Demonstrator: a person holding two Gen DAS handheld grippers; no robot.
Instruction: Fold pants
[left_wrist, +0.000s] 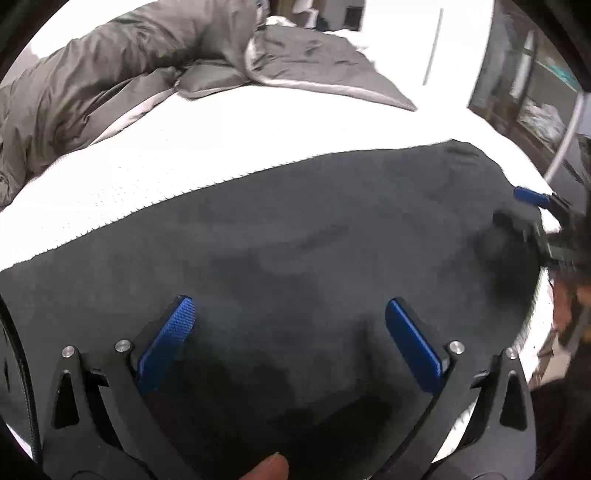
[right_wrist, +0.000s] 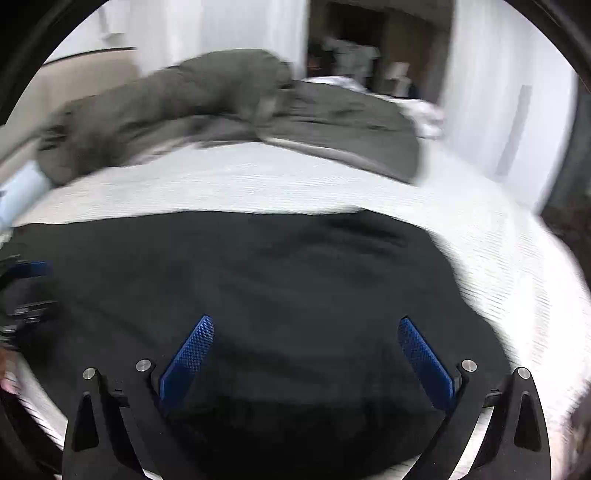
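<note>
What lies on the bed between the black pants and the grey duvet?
Only bare white sheet: it separates the black pants from the grey duvet, with nothing on it. Both wrist views show this; the left wrist view is sharper.

Pants (left_wrist: 314, 236) lay across the bed's (left_wrist: 184, 155) near edge in the lower frame; a duvet (left_wrist: 110, 74) sat bunched at upper left.

White bed (left_wrist: 229, 155), textured sheet. Dark pants (left_wrist: 314, 240) spread flat on it at 6 o'clock, near the front edge. Grey duvet (left_wrist: 122, 66) bunched at 11 o'clock, one flap reaching toward 1 o'clock.
</note>
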